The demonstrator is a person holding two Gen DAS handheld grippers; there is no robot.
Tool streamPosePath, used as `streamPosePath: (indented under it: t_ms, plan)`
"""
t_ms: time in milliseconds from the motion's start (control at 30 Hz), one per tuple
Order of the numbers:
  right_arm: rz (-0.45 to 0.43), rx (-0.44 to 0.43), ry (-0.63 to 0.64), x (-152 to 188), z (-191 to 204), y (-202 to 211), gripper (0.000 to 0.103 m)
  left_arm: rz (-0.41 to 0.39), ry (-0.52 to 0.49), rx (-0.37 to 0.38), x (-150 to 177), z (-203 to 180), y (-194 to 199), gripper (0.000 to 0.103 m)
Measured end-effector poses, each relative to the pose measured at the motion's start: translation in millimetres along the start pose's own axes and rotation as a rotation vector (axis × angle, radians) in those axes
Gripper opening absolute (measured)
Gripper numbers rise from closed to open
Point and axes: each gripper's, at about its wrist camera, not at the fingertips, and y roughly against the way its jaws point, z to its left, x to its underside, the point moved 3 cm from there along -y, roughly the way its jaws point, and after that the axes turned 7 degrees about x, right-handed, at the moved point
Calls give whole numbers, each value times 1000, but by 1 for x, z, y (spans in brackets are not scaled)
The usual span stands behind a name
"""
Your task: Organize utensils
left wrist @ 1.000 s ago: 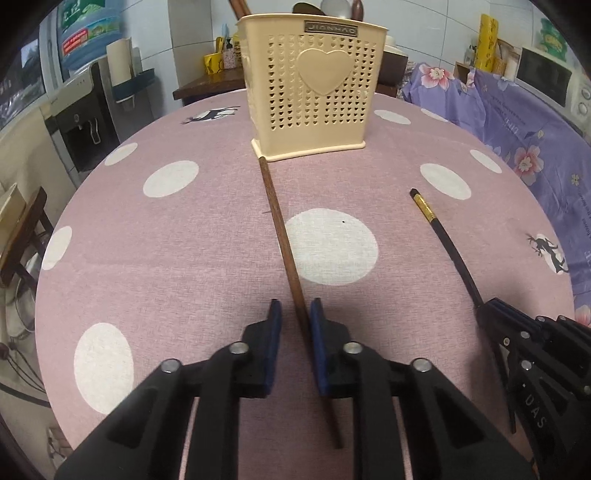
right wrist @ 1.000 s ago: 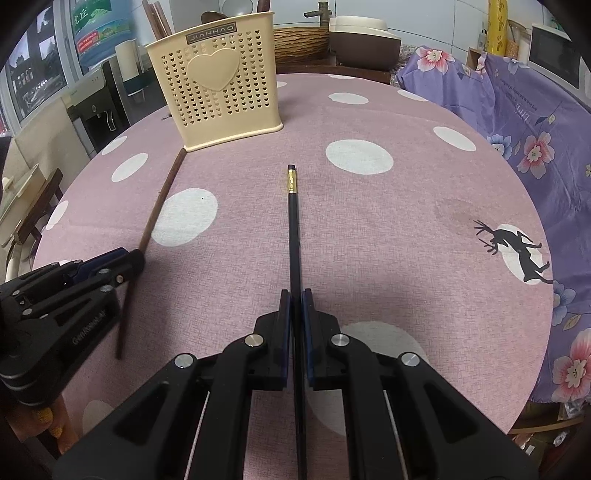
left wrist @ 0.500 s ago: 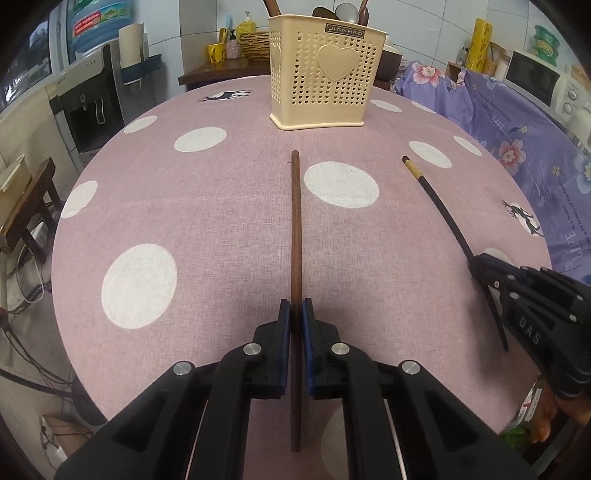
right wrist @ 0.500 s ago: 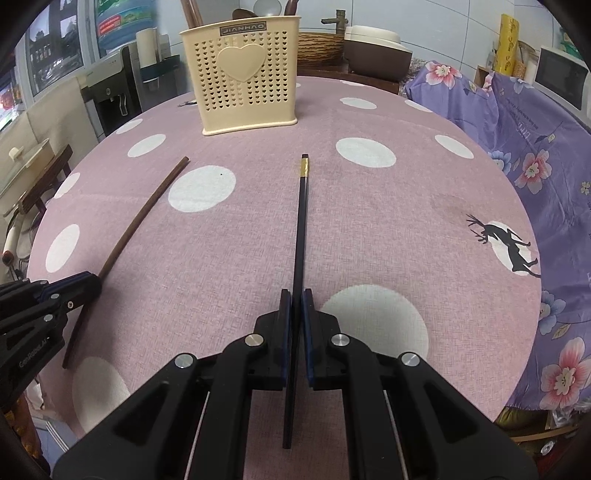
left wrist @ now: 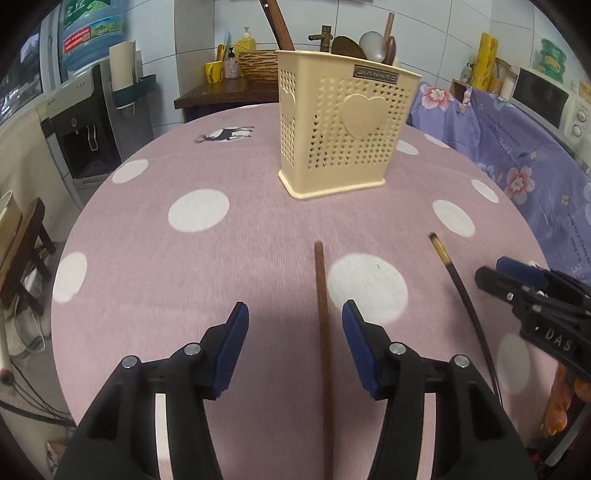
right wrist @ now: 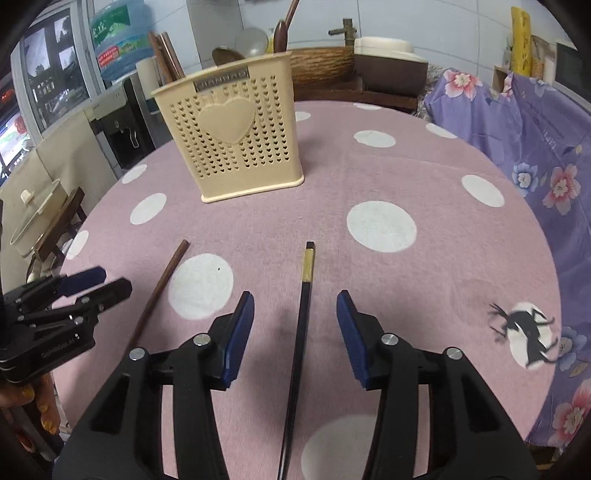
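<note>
I see a round bench (left wrist: 155, 258) under a pink cloth with white dots and a deer print (right wrist: 524, 325). Behind it, on the left, stands a water dispenser (left wrist: 85, 136) topped by a blue bottle (left wrist: 92, 29). A purple floral cloth (right wrist: 535, 155) covers whatever stands at right. Farther back I make out a woven basket (right wrist: 317, 70), a yellow cup (left wrist: 213, 72), and a microwave (left wrist: 546, 96).

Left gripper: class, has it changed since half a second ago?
Yes. The left gripper has opened, letting go of the brown chopstick, which points toward the basket.
</note>
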Motion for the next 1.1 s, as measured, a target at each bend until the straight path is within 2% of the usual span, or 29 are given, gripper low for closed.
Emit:
streamPosePath:
  t_ms: [100, 200, 400, 533, 733, 900, 1100]
  plan:
    - [27, 31, 14, -6, 4, -20, 40, 35, 5, 16, -8, -1, -16, 47]
    - [51, 56, 25, -8, 6, -37, 36, 58, 15, -1, -9, 0, -30, 45]
    - [55, 66, 16, -7, 6, -47, 32, 78, 21, 16, -5, -3, -42, 40]
    - [50, 79, 20, -8, 6, -48, 27, 64, 3, -2, -6, -6, -43, 37]
    - [48, 100, 21, -16, 7, -55, 14, 62, -24, -32, -12, -9, -50, 22]
    - [50, 111, 28, -24, 8, -62, 9, 63, -34, -48, -17, -10, -54, 10]
    - [59, 78, 12, -27, 9, -63, 8, 70, -25, -44, -22, -10, -56, 9]
